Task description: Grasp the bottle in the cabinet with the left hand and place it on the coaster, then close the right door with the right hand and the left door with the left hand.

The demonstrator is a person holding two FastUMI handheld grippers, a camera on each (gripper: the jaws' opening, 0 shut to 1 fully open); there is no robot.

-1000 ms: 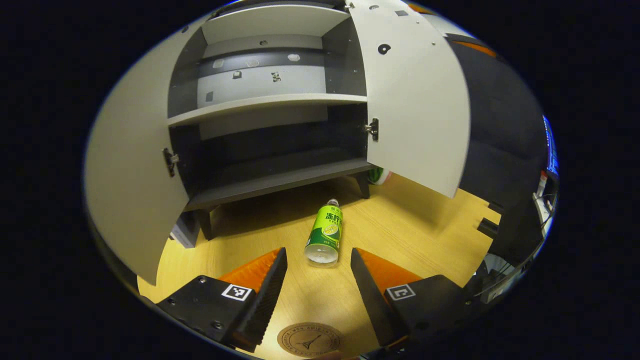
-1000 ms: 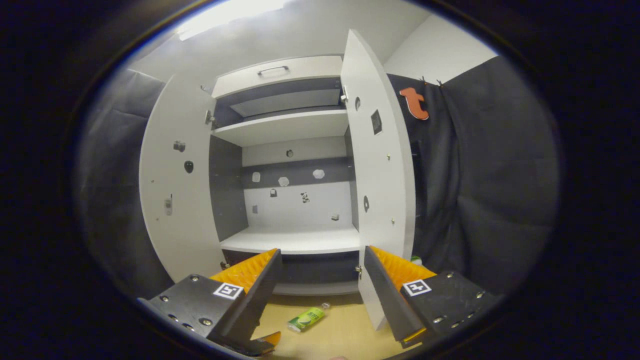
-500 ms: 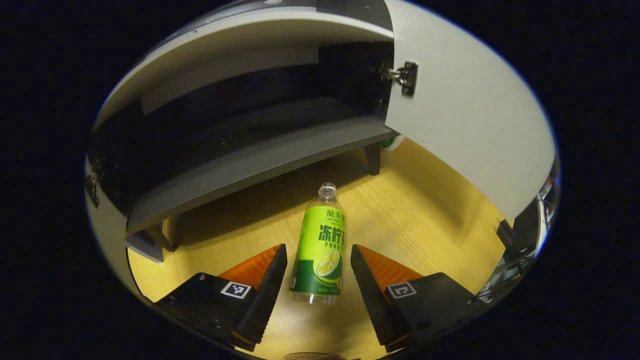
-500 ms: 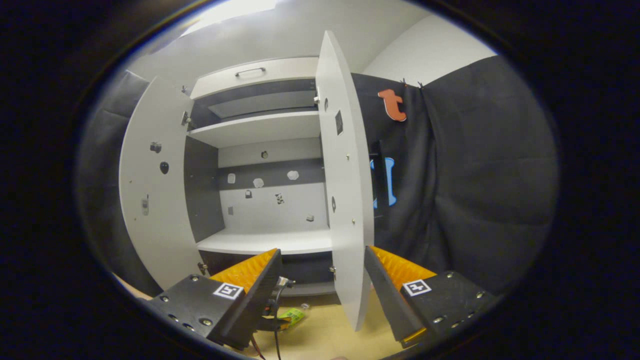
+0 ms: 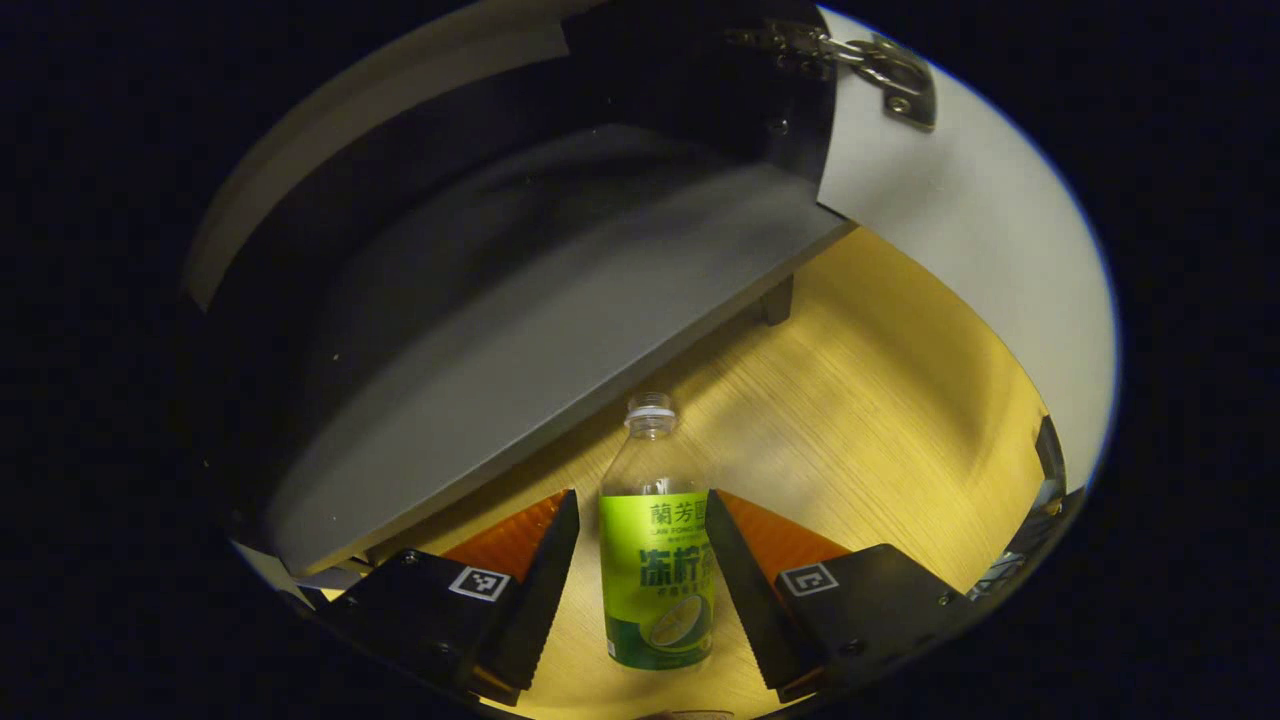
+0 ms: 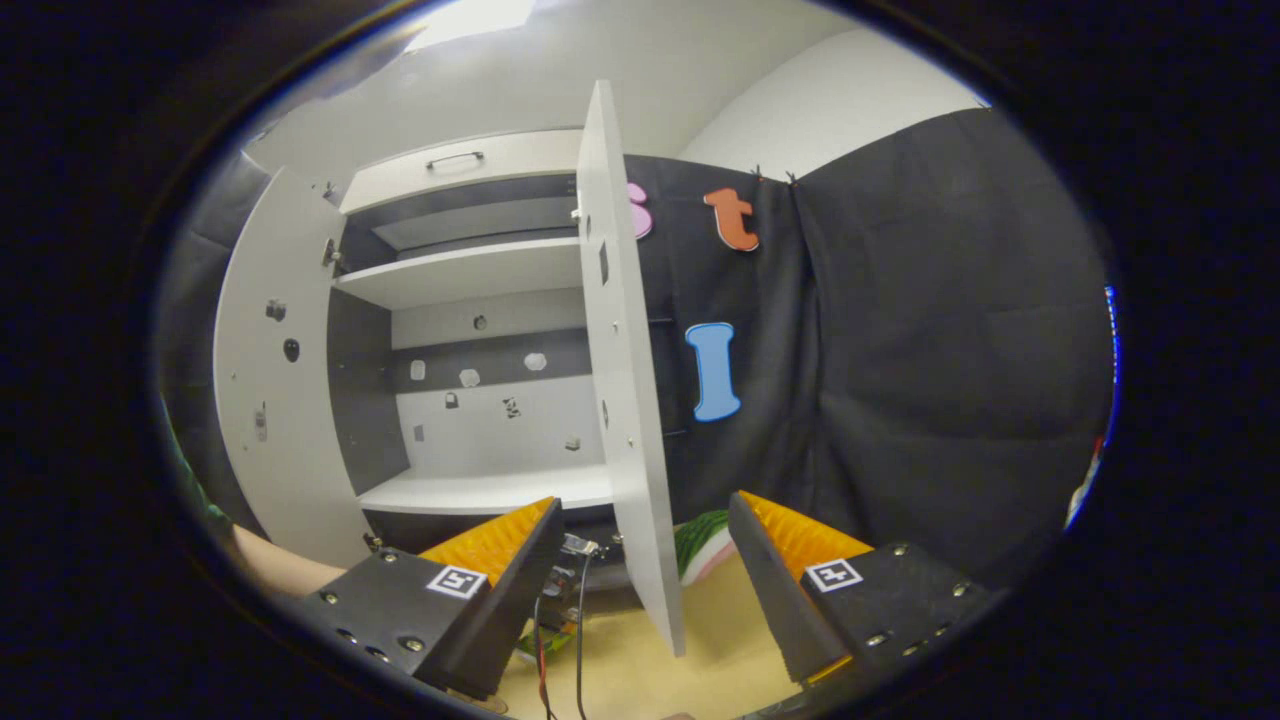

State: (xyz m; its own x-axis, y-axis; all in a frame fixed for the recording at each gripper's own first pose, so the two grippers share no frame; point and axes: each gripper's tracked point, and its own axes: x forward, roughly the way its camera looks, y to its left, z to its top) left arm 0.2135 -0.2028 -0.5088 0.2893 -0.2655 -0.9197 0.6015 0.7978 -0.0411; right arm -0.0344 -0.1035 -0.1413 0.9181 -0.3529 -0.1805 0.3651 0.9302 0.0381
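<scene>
In the left gripper view, I have the left gripper (image 5: 640, 580) low over the wooden floor (image 5: 880, 420), its fingers spread apart on both sides of the green-labelled bottle (image 5: 657, 560). The bottle lies on the floor in front of the cabinet's bottom shelf (image 5: 520, 330), neck pointing away from me, not inside the cabinet. The right finger (image 5: 735, 570) looks to touch the label, while a gap is visible at the left finger, so nothing is clamped yet. I judge I straddle it this way so that closing grips the body across its width. The label has large printed characters and a lime picture; I do not read them off.

In the right gripper view, the right gripper (image 6: 645, 580) is spread wide and holds nothing. It faces the edge of the open right door (image 6: 625, 400), I think waiting for its turn to push. The left door (image 6: 270, 400) is also open.
</scene>
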